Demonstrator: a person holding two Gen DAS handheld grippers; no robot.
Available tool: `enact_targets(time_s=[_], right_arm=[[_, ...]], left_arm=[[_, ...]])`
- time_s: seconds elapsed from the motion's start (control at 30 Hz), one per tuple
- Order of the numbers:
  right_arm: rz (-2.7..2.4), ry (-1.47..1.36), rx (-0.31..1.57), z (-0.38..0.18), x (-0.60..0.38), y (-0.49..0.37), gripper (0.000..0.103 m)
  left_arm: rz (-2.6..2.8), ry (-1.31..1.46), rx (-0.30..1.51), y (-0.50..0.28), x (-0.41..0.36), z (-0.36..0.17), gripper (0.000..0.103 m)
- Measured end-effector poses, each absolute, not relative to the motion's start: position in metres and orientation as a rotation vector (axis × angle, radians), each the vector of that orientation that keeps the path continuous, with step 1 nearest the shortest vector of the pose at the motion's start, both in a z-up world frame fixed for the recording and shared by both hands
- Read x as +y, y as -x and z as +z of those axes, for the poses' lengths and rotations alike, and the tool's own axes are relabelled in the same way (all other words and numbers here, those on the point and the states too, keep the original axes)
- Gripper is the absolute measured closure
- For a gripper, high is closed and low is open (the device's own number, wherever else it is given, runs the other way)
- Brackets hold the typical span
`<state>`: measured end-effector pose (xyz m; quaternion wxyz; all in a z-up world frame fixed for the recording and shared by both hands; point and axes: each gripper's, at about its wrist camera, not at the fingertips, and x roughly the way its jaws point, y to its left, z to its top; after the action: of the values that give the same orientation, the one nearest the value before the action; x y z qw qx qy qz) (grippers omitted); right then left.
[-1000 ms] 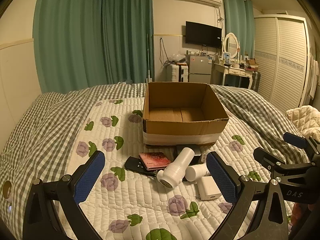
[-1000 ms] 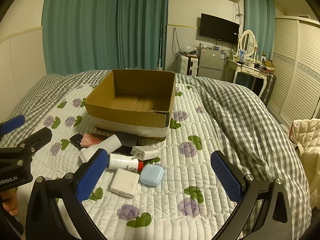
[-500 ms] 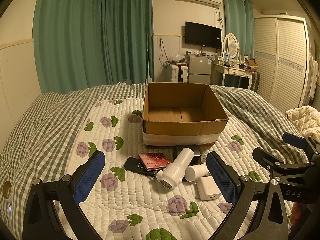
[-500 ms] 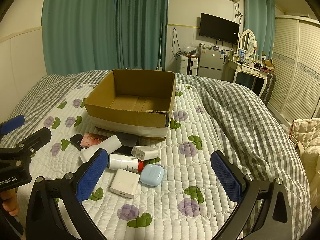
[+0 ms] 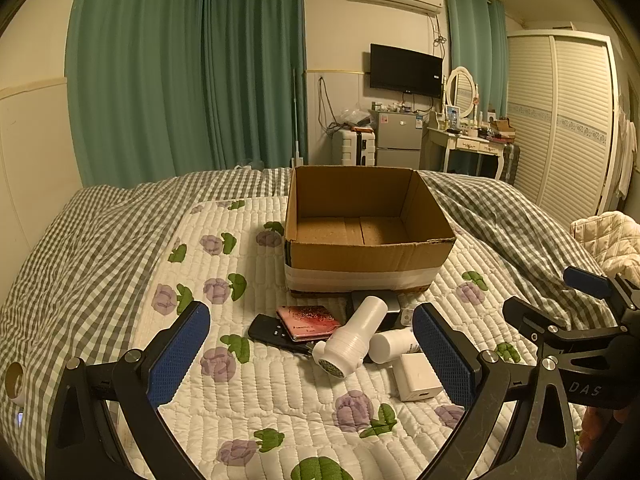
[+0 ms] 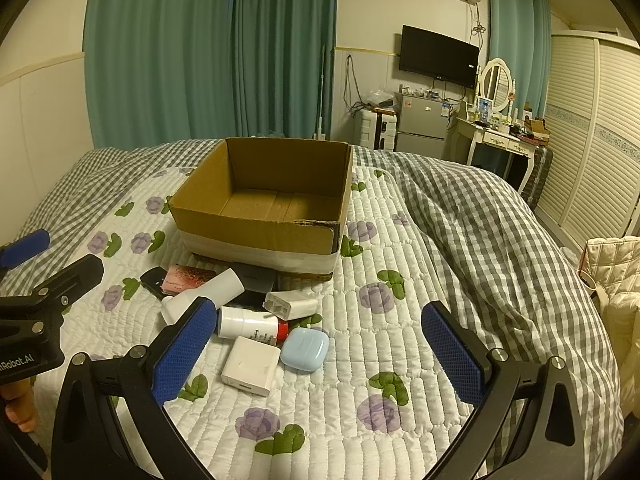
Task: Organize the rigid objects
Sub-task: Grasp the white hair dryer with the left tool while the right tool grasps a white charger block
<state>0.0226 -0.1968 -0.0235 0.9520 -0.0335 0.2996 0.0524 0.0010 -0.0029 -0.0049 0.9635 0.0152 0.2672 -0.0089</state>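
Note:
An empty cardboard box [image 5: 362, 258] [image 6: 256, 236] stands on the quilt. In front of it lies a pile: a white cylinder [image 5: 354, 338] [image 6: 208, 294], a white bottle with a red cap [image 6: 248, 322] [image 5: 394, 344], a white square charger [image 6: 250, 364] [image 5: 416, 376], a light blue earbud case [image 6: 305, 348], a white plug adapter [image 6: 290, 304], a pink card case [image 5: 308, 322] [image 6: 184, 278] on a black remote [image 5: 268, 332]. My left gripper [image 5: 310, 356] and right gripper [image 6: 320, 354] are open and empty, hovering short of the pile.
The floral quilt [image 5: 248, 384] lies over a checked duvet [image 6: 480, 240] bunched at the right. A cream padded bundle [image 6: 612, 264] lies at the bed's right edge. Green curtains, a fridge, a dressing table and a wardrobe stand beyond the bed.

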Motion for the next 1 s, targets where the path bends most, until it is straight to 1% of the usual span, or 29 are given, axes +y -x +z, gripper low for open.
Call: enact_targets(time_s=[0.27, 0.4, 0.47, 0.5, 0.53, 0.57, 0.63, 0.7, 0.77, 0.8, 0.87, 0.93, 1.0], right_arm=[[0.098, 0.068, 0.657, -0.031, -0.194, -0.030, 0.000], [0.109, 0.065, 0.744, -0.052, -0.185, -0.046, 0.000], [0.122, 0.074, 0.826, -0.072, -0.175, -0.058, 0.000], [0.134, 0.074, 0.871, -0.084, -0.171, -0.065, 0.002], [0.151, 0.067, 0.916, -0.094, -0.168, -0.070, 0.008], [0.168, 0.052, 0.969, -0.107, -0.165, -0.077, 0.010], [0.185, 0.023, 1.020, -0.123, -0.164, -0.085, 0.020], [0.219, -0.010, 1.050, -0.133, -0.163, -0.092, 0.024], [0.264, -0.023, 1.075, -0.140, -0.159, -0.098, 0.034], [0.291, -0.033, 1.076, -0.142, -0.158, -0.100, 0.047], [0.295, -0.022, 1.078, -0.142, -0.155, -0.100, 0.048], [0.301, -0.045, 1.074, -0.139, -0.159, -0.099, 0.050], [0.292, -0.070, 1.058, -0.130, -0.166, -0.097, 0.052]], left_arm=[[0.005, 0.001, 0.587, -0.009, 0.008, -0.009, 0.000], [0.043, -0.005, 0.647, -0.019, 0.015, -0.024, 0.000], [0.060, -0.014, 0.683, -0.026, 0.018, -0.034, 0.000], [0.064, -0.018, 0.695, -0.028, 0.021, -0.039, 0.000], [0.070, -0.022, 0.713, -0.032, 0.022, -0.045, 0.000], [0.071, -0.023, 0.729, -0.035, 0.024, -0.050, 0.000], [0.069, -0.023, 0.751, -0.040, 0.026, -0.056, 0.000], [0.062, -0.021, 0.777, -0.047, 0.027, -0.062, 0.000], [0.052, -0.025, 0.798, -0.056, 0.025, -0.066, 0.000], [0.042, -0.030, 0.801, -0.059, 0.023, -0.066, 0.000], [0.016, -0.047, 0.810, -0.066, 0.016, -0.068, 0.001], [-0.018, -0.066, 0.832, -0.073, 0.008, -0.072, 0.004], [-0.045, -0.078, 0.855, -0.079, 0.002, -0.077, 0.004]])
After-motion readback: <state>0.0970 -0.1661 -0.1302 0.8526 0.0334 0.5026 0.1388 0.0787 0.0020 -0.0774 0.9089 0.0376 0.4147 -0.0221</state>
